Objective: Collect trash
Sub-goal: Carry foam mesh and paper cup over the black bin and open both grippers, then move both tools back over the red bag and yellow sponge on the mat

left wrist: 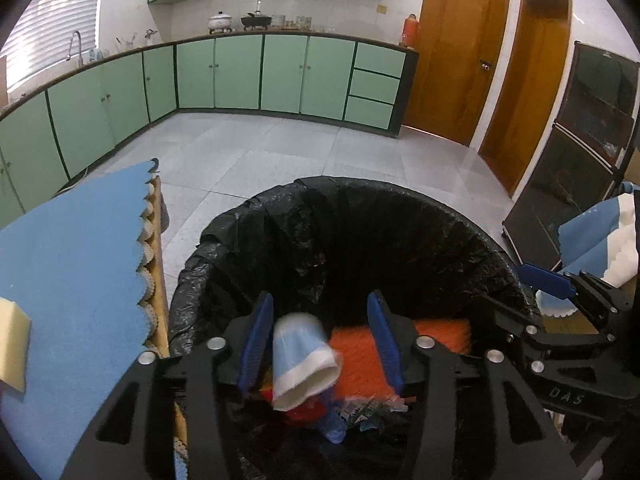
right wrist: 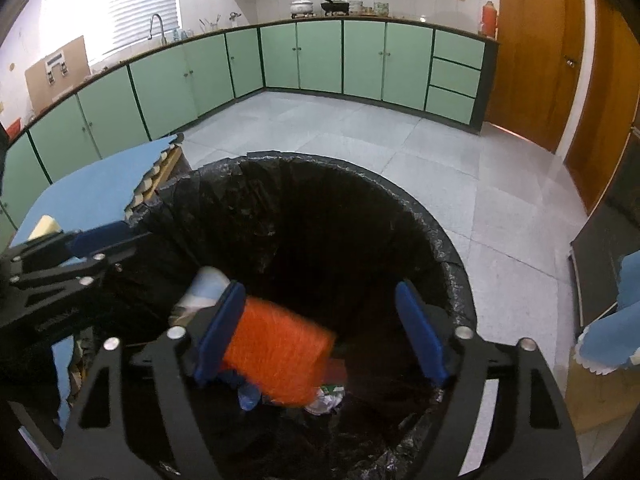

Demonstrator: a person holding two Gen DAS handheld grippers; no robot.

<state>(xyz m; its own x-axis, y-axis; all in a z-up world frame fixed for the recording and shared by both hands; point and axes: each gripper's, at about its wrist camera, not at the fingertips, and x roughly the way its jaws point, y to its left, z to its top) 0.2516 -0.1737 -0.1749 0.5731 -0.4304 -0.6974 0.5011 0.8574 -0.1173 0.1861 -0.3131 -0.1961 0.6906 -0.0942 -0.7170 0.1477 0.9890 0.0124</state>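
A bin lined with a black bag (left wrist: 360, 208) (right wrist: 400, 208) stands below both grippers. My left gripper (left wrist: 320, 296) is open over its mouth. A blue-and-white paper cup (left wrist: 304, 360) hangs blurred between its fingers, mouth down, close to the left pad and apart from the right one. My right gripper (right wrist: 320, 286) is open wide beside it. A blurred orange mesh piece (right wrist: 280, 352) lies against its left pad, well apart from the right pad. The same orange piece (left wrist: 356, 360) shows behind the cup. Crumpled wrappers and a blue scrap lie in the bin's bottom.
A table under a blue scalloped cloth (left wrist: 80, 260) adjoins the bin's left side, with a yellow sponge (left wrist: 12, 340) on it. A dark glass cabinet (left wrist: 580, 168) stands to the right. Grey tiled floor (right wrist: 320, 128) runs to green cupboards and wooden doors.
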